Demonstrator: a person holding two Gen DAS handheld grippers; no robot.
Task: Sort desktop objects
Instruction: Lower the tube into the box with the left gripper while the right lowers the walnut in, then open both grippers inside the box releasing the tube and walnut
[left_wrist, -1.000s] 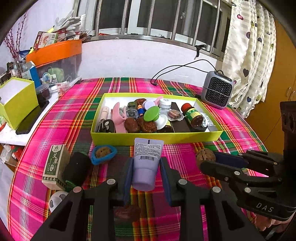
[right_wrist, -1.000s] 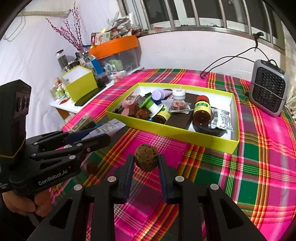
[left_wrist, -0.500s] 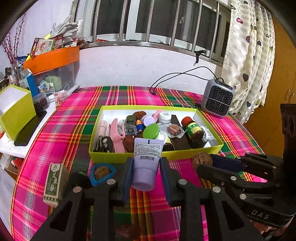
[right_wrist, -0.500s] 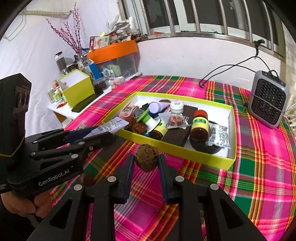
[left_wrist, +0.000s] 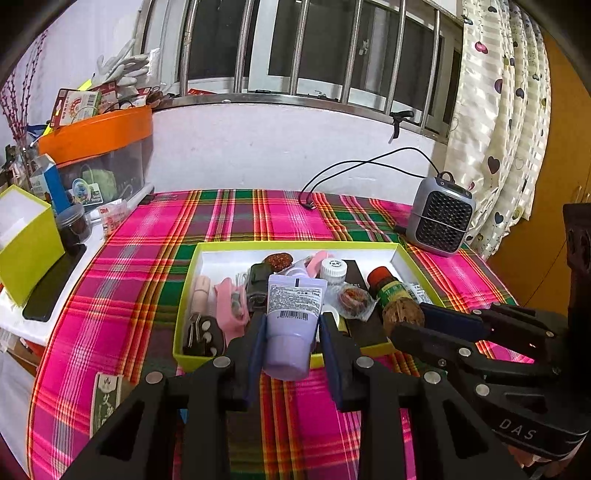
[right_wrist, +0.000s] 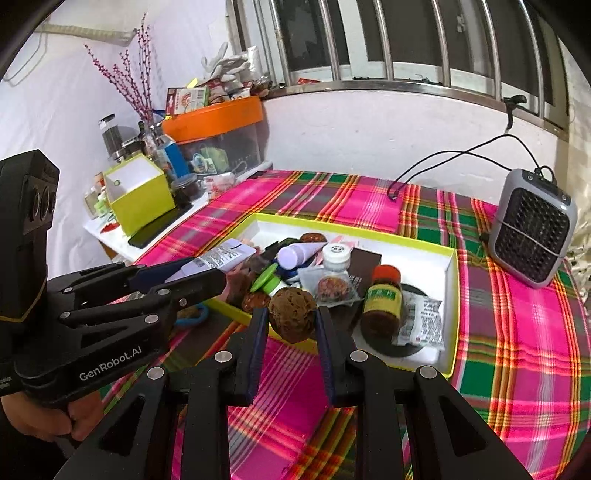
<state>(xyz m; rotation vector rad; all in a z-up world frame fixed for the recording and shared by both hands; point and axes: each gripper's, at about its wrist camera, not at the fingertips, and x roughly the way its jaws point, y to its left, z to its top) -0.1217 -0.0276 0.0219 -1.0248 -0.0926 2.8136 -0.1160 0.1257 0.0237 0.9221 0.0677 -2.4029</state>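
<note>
My left gripper (left_wrist: 291, 328) is shut on a lilac tube (left_wrist: 291, 325) and holds it above the near wall of the yellow-green tray (left_wrist: 221, 245). My right gripper (right_wrist: 290, 321) is shut on a brown walnut (right_wrist: 291, 319), held over the tray's near wall (right_wrist: 452, 314). The walnut also shows in the left wrist view (left_wrist: 402, 314), and the tube in the right wrist view (right_wrist: 221, 258). The tray holds several items, among them a red-capped jar (right_wrist: 382, 299), a white-capped bottle (right_wrist: 334, 256) and a pink item (left_wrist: 229, 304).
A grey mini heater (right_wrist: 532, 229) with a black cable stands at the back right. A green carton (left_wrist: 107, 398) lies on the plaid cloth at the near left. A yellow-green box (right_wrist: 138, 194), a phone (left_wrist: 51, 284) and an orange-lidded bin (left_wrist: 99, 147) stand at the left.
Both grippers have moved forward and upward toward the tray, each with its object still held. The blue cup and black roll on the cloth have dropped out of the left wrist view.
</note>
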